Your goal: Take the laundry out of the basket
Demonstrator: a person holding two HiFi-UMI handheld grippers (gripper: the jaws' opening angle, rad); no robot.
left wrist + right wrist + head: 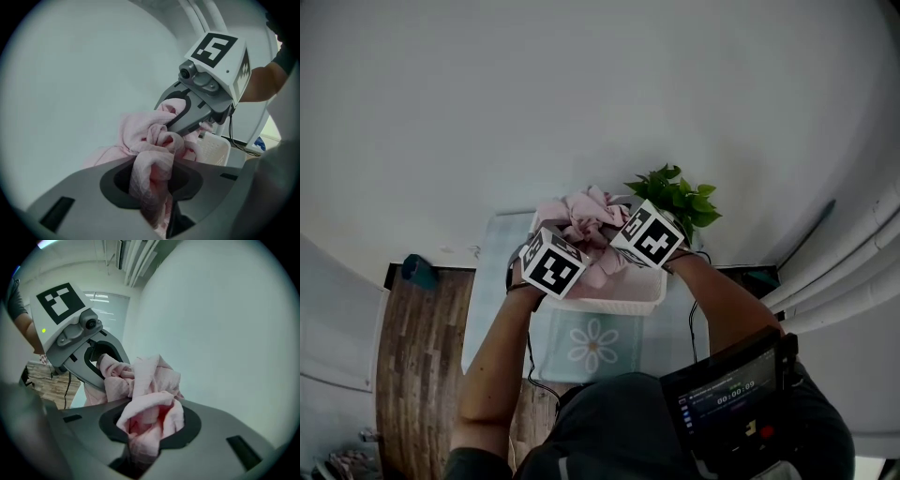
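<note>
Faces a plain pale wall (581, 94) across most of the head view, with brown wood-plank floor (417, 347) at left and white pipes (853, 277) slanting at right. Looks down on a pale blue tabletop (492, 272) carrying one white perforated plastic basket (623, 302), with one pale teal panel (592, 345) bearing a white daisy just in front. Finds one green leafy plant (675, 199) close behind the basket's right corner. Holds one crumpled pink waffle-weave cloth (591, 217) up over the basket between two grippers. Clamps the left gripper (152, 185) on one fold and the right gripper (150, 425) on another, each pinched tight on fabric.
</note>
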